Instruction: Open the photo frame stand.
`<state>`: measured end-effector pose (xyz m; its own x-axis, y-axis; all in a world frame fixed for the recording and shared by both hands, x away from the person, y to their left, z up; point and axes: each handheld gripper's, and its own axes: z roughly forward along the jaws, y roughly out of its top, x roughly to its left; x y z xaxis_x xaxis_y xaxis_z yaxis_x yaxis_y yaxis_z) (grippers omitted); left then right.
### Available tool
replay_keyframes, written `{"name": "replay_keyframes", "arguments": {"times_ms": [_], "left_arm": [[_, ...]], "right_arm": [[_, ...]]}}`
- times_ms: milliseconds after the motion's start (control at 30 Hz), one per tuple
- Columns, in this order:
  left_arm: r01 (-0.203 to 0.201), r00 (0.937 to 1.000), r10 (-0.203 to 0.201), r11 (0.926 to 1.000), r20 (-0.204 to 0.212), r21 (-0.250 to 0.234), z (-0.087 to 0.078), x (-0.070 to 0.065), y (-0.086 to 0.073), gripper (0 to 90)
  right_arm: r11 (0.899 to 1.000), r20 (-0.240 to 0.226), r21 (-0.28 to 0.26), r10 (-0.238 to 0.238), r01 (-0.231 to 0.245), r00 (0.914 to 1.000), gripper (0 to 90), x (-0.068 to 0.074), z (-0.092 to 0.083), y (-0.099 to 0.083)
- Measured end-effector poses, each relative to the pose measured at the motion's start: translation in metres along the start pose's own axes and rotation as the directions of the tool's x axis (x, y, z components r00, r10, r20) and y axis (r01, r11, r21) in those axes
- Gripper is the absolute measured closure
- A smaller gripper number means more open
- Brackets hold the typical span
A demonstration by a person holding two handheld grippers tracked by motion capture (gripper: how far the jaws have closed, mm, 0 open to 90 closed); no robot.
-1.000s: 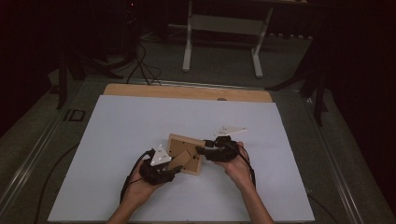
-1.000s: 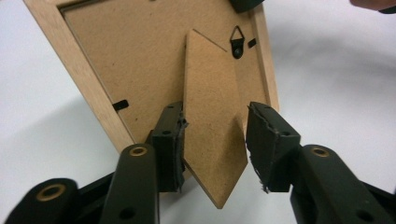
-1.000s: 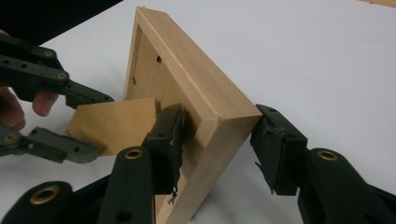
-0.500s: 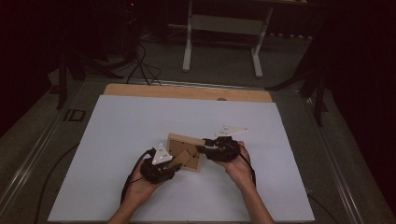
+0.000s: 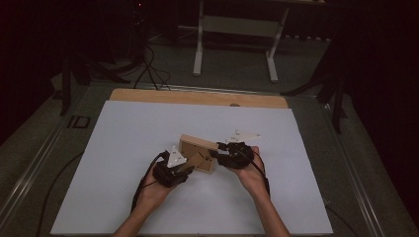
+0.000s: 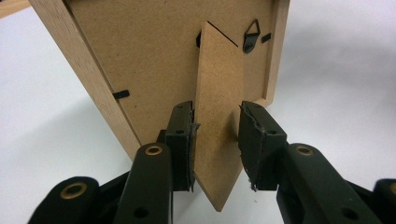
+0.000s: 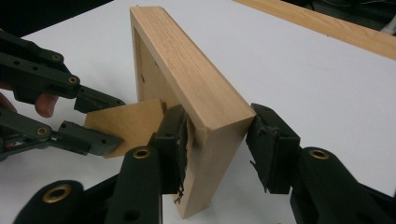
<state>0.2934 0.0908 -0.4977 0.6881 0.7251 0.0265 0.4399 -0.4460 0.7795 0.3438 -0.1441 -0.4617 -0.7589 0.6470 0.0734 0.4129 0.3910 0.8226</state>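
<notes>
Left claw (image 6: 217, 112) clamped across the width of the stand (image 6: 219, 93), one pad on each long edge, after just closing in on it. Lower corner of the frame (image 6: 154, 60) hidden behind the left jaw there, and the frame's top cut off by the edge of the left gripper view. Only the brown backing on show, with a black hanger (image 6: 252, 33) near the stand's hinge; front face unseen anywhere. Right claw (image 7: 217, 116) gripping the frame's side rail at its near end, inner pad pressed against the inside face, outer pad meeting the outside face at the corner, likewise after just closing. Bottom of that rail partly hidden behind the inner jaw. From above, both sets of pads too small and dark to read, largely covered by the hands and the grey plates. Frame standing on edge near the middle of the white bench (image 5: 148, 123), tilted, between the two claws: stand side toward the left one, one end toward the right one.
</notes>
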Motion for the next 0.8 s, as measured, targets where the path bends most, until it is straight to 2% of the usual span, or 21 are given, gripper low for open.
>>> {"name": "replay_keyframes", "arguments": {"times_ms": [167, 300, 400, 567, 667, 800], "left_arm": [[0.000, 0.9997, 0.000, 0.9998, -0.024, -0.019, 0.003, 0.005, 0.005, 68.9], [-0.016, 0.9987, 0.015, 0.9998, -0.048, -0.008, 0.009, 0.007, 0.010, 71.8], [-0.017, 0.9986, 0.017, 0.9999, -0.050, -0.001, 0.012, 0.009, 0.011, 71.8], [-0.023, 0.9986, 0.023, 0.9997, -0.048, 0.002, 0.012, 0.010, 0.010, 71.8], [-0.034, 0.9981, 0.034, 0.9994, -0.051, 0.002, 0.010, 0.008, 0.009, 72.6], [-0.030, 0.9982, 0.029, 0.9995, -0.052, -0.014, 0.006, 0.009, 0.007, 76.2]], "right_arm": [[1.000, 0.017, -0.006, 0.005, -0.005, 0.9998, 58.2, 0.000, -0.001, 0.001], [1.000, 0.044, -0.011, -0.006, 0.007, 0.9990, 58.2, 0.003, 0.002, 0.001], [1.000, 0.061, -0.015, -0.009, 0.010, 0.9981, 58.2, 0.005, 0.003, 0.001], [1.000, 0.049, -0.014, -0.003, 0.004, 0.9988, 57.8, 0.006, 0.002, 0.000], [1.000, 0.041, -0.011, -0.013, 0.014, 0.9991, 57.5, 0.009, 0.001, -0.001], [1.000, 0.029, -0.011, -0.028, 0.028, 0.9992, 57.1, 0.013, 0.000, -0.003]]}}
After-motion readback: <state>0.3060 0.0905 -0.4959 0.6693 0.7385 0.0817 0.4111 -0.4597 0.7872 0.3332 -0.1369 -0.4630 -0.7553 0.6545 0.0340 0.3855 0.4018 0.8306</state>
